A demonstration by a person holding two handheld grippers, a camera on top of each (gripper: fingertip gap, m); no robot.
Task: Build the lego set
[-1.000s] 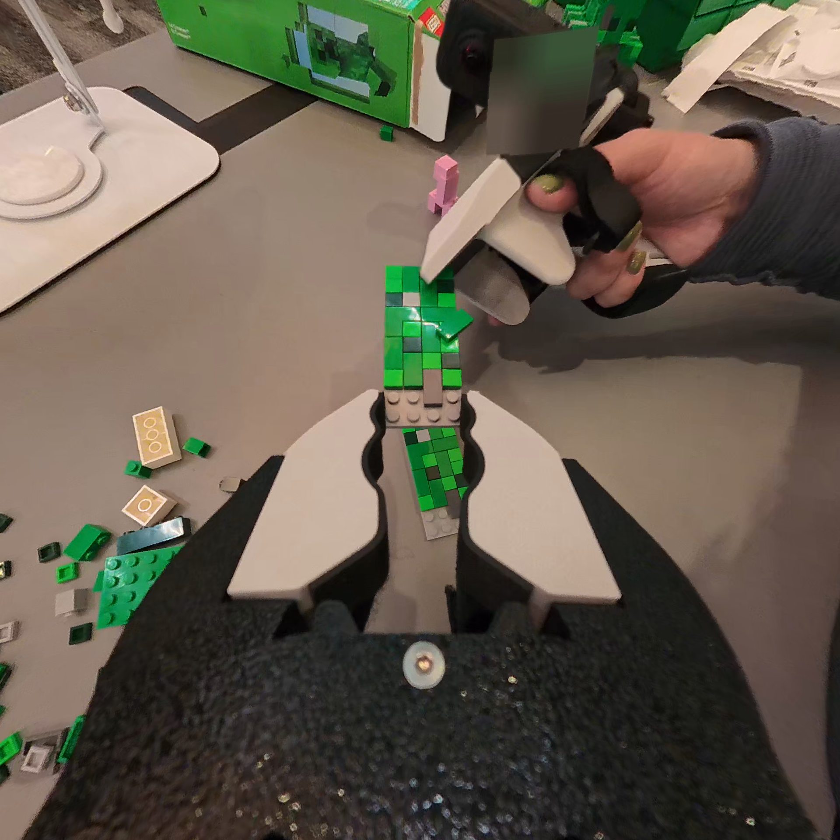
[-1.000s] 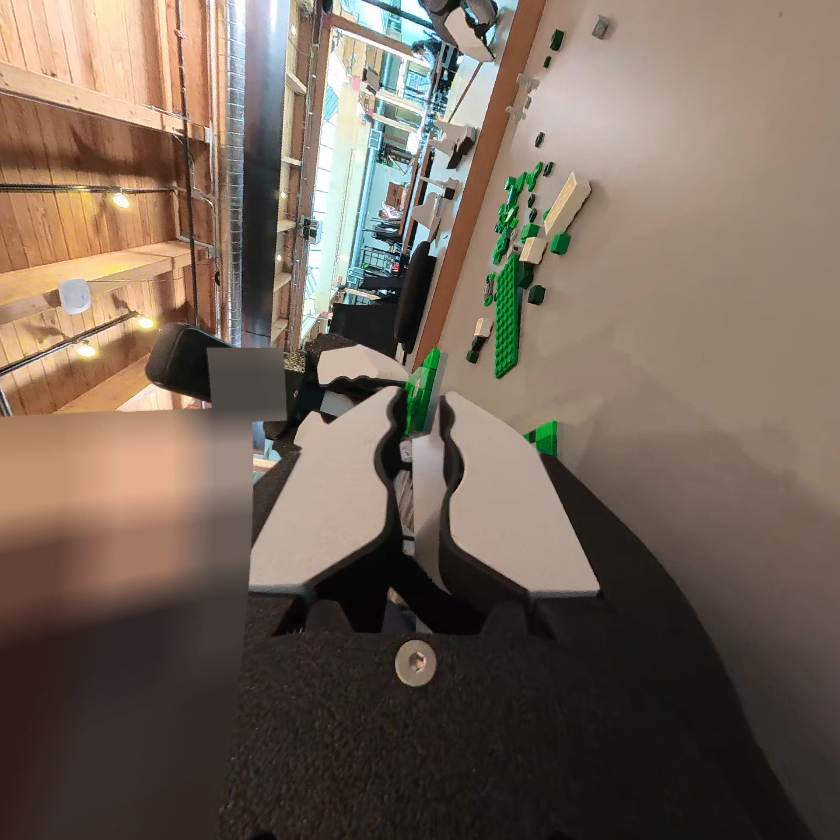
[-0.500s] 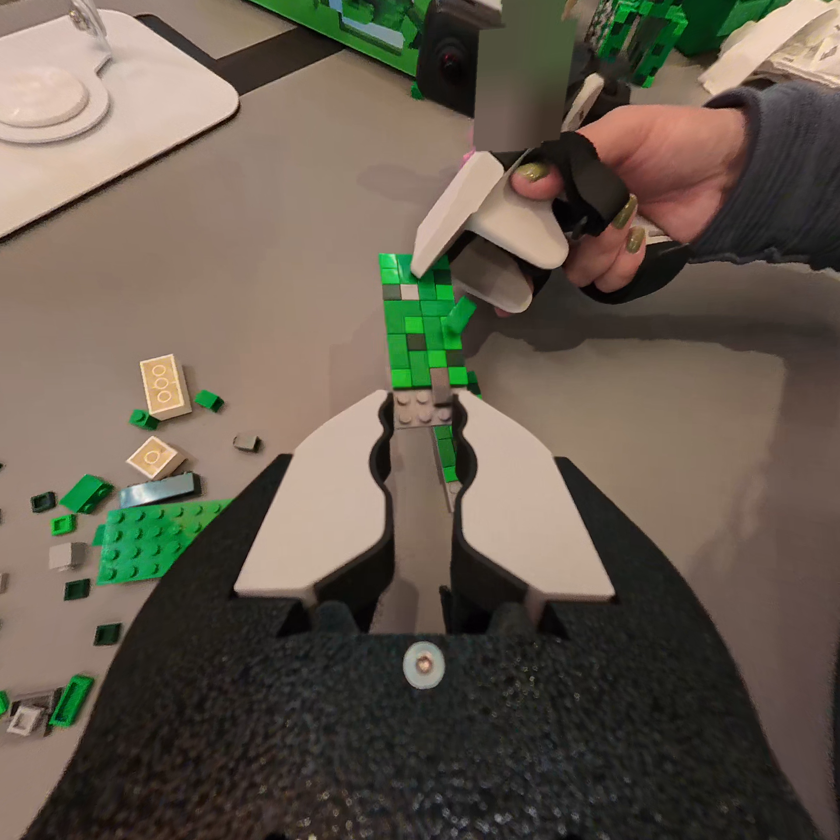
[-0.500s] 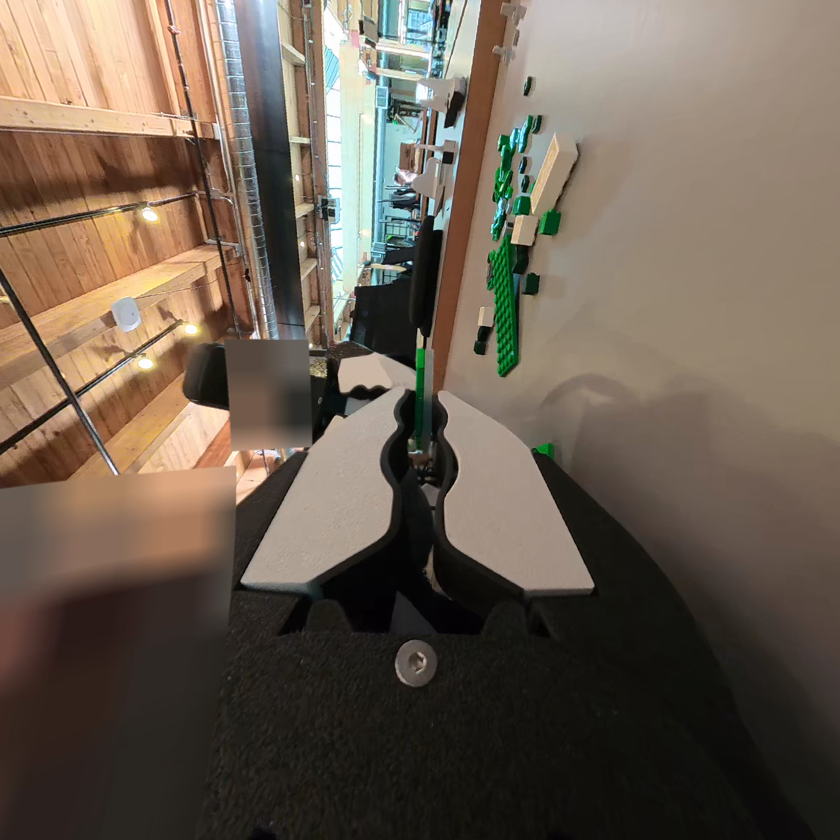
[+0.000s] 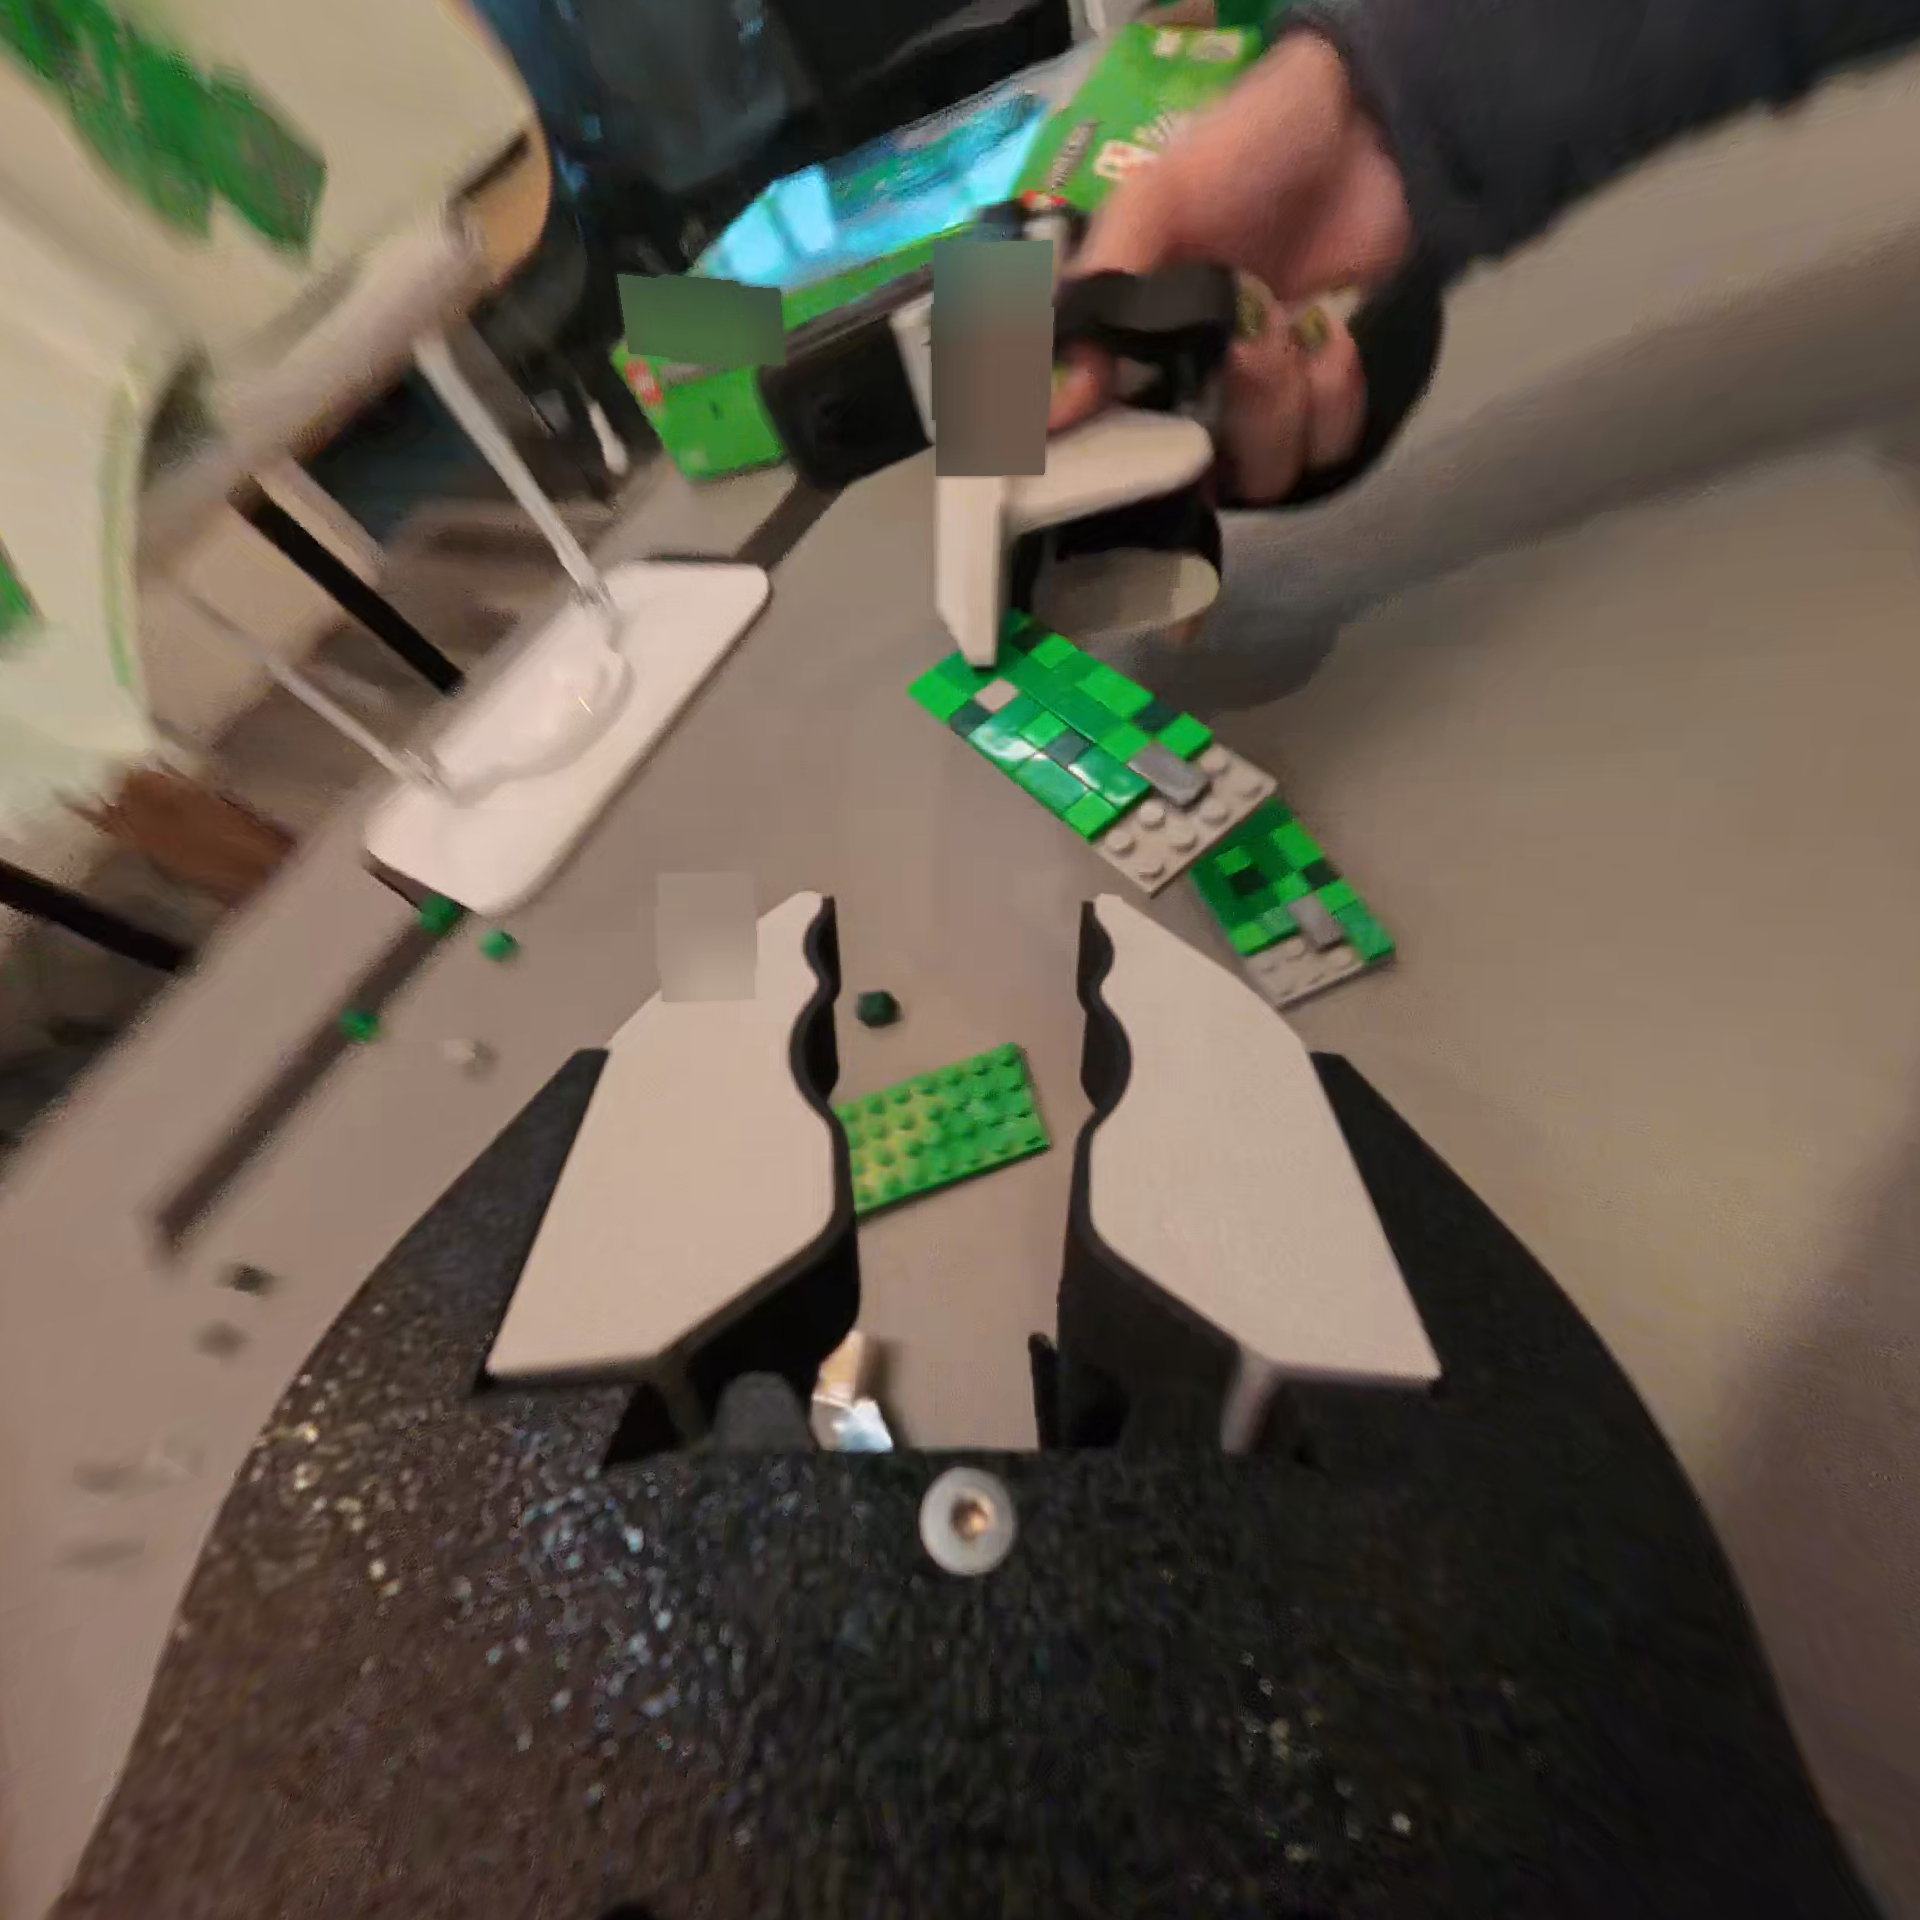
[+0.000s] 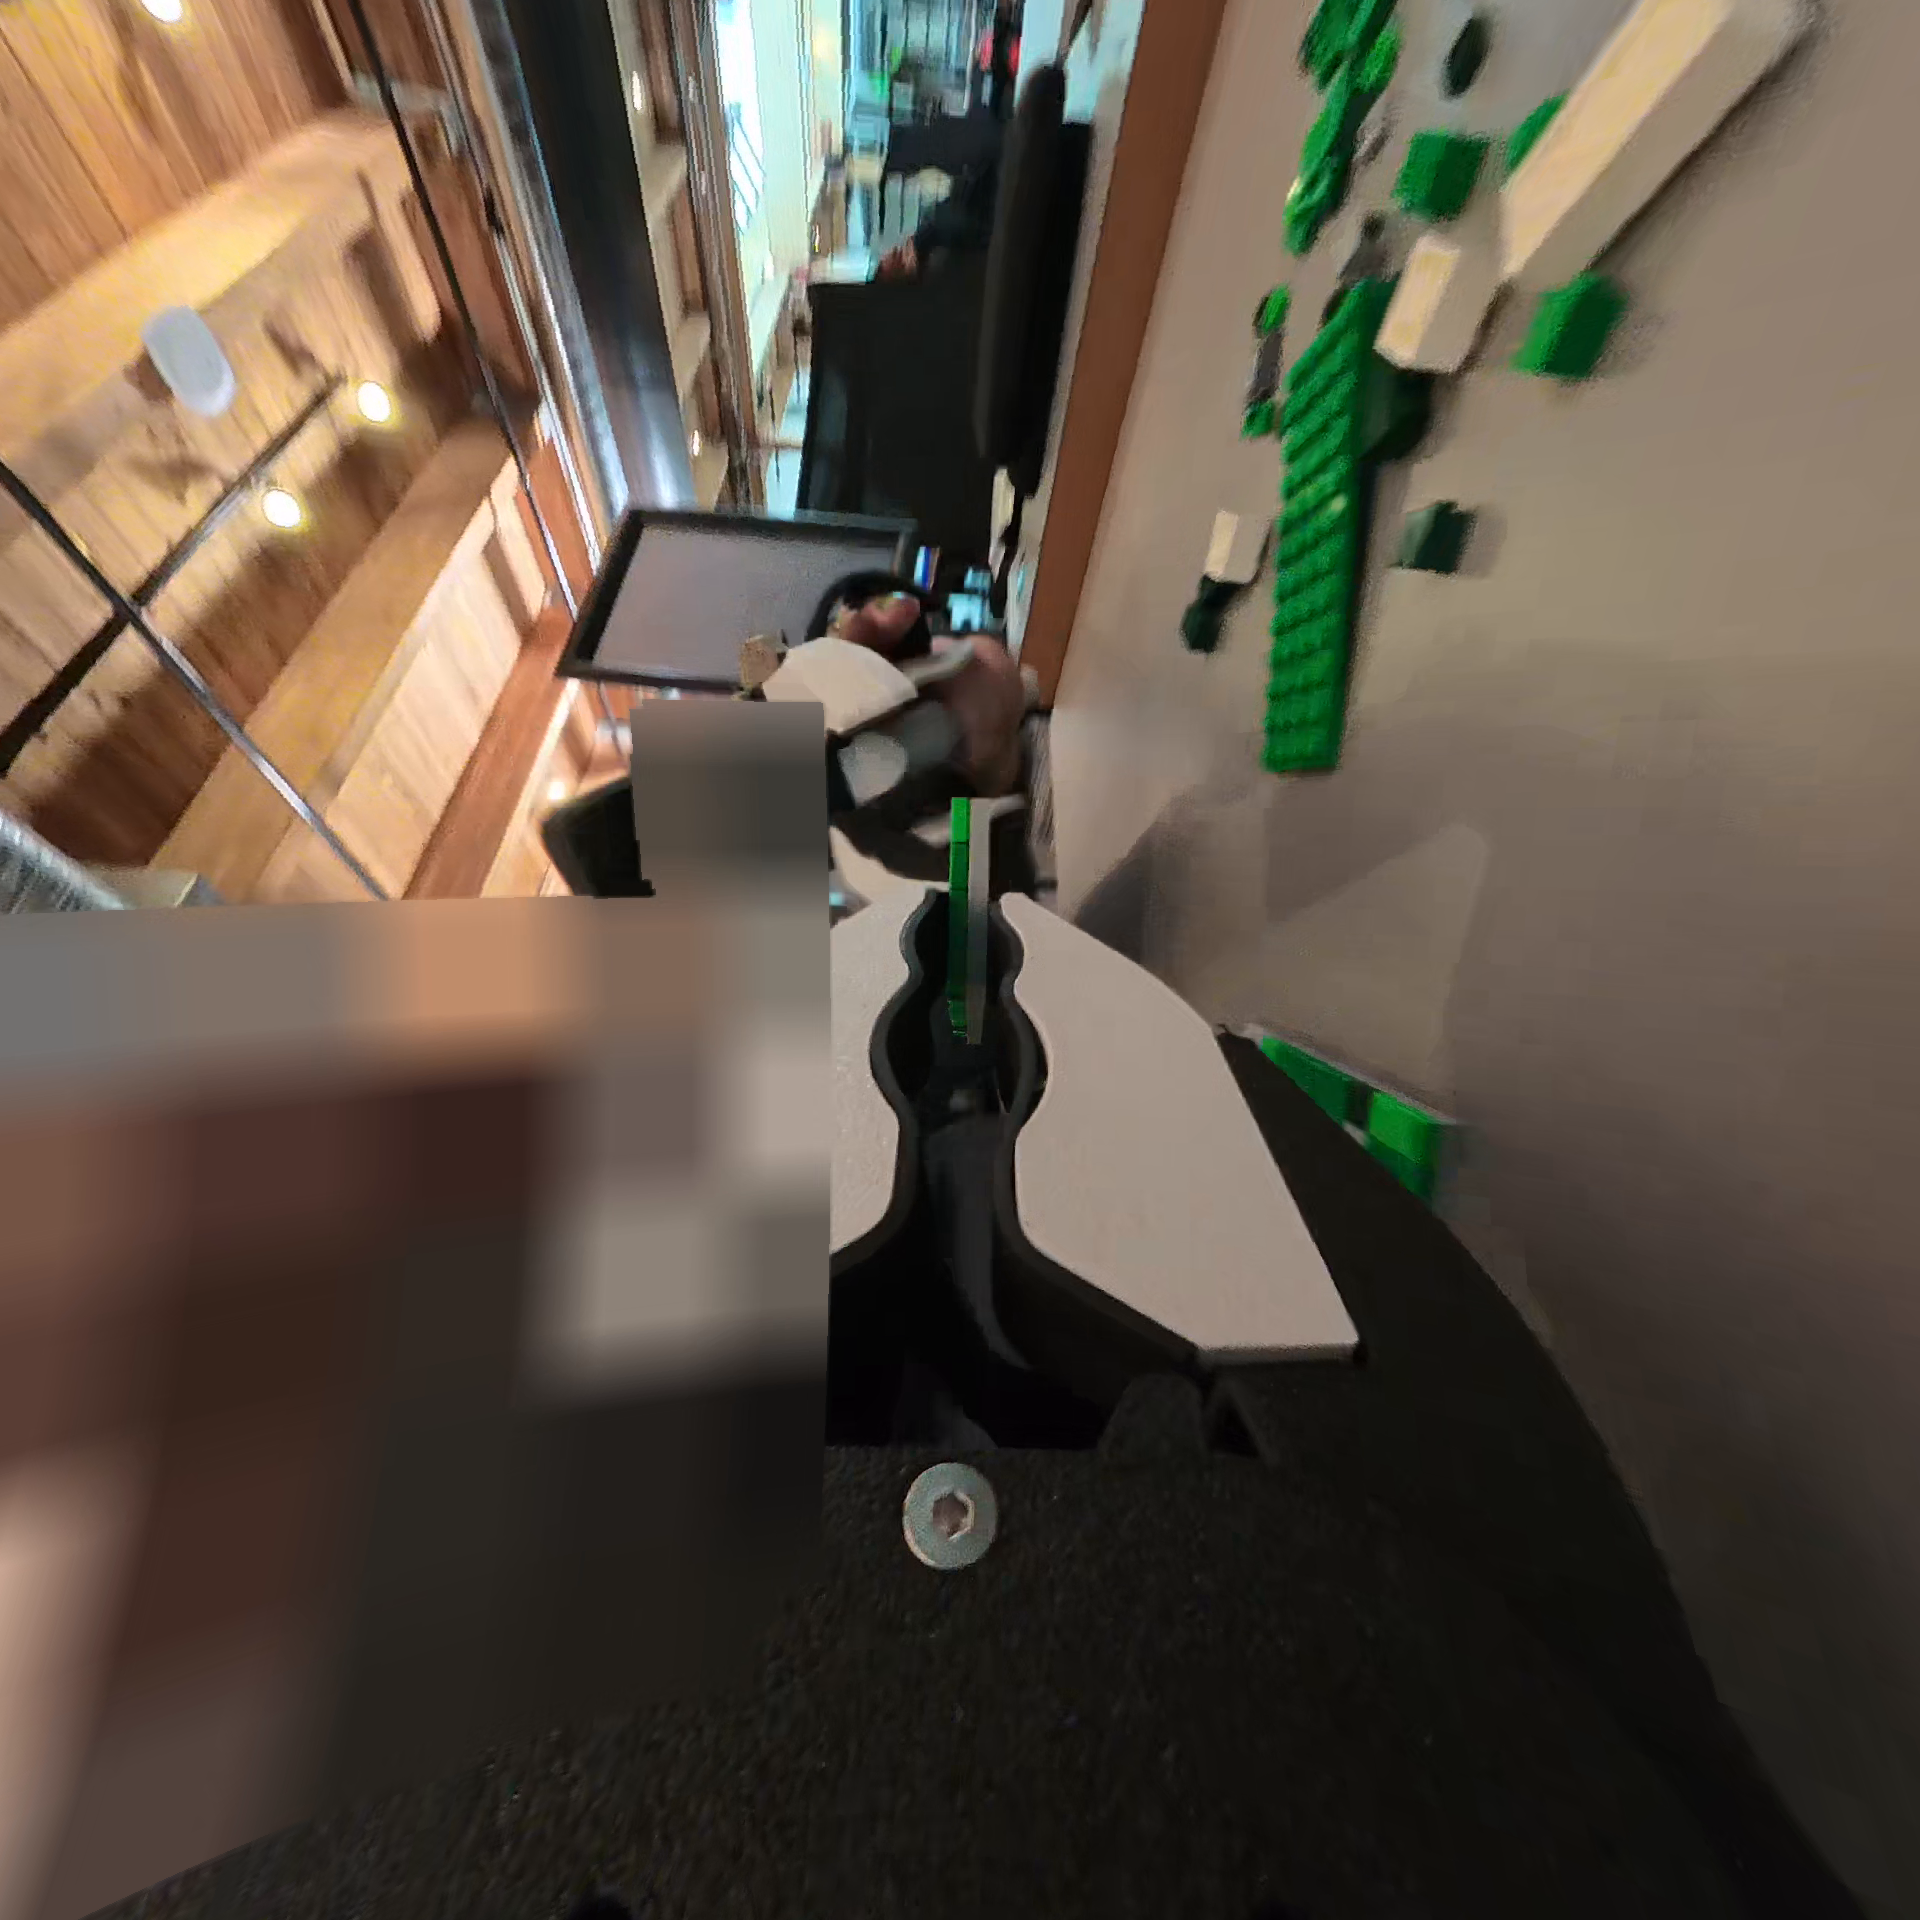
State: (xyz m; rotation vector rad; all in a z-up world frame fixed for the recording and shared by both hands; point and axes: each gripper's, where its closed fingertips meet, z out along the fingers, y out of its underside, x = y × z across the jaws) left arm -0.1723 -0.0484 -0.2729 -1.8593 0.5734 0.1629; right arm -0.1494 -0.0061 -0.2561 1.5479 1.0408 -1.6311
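Note:
A grey plate covered with green tiles (image 5: 1081,748) is on the grey table, up and to the right of my left gripper (image 5: 956,914). My left gripper is open and empty, above a green studded plate (image 5: 940,1127) and a small dark green piece (image 5: 876,1006). My right gripper (image 6: 964,909) is shut on the tiled plate, seen edge-on (image 6: 963,852) between its pads. In the left wrist view one of its fingers (image 5: 971,561) meets the plate's far end. A smaller tiled plate (image 5: 1288,894) lies just beside the first.
A white lamp base (image 5: 582,748) stands at the left and a green box (image 5: 717,416) at the back. Loose green pieces and tan bricks (image 6: 1439,301) lie around a long green plate (image 6: 1314,540). A person's hand (image 5: 1247,239) holds the right gripper.
My left gripper let go of the tiled plate's grey end, opened wide and drew back and to the left. My right gripper stays shut on the plate's far end.

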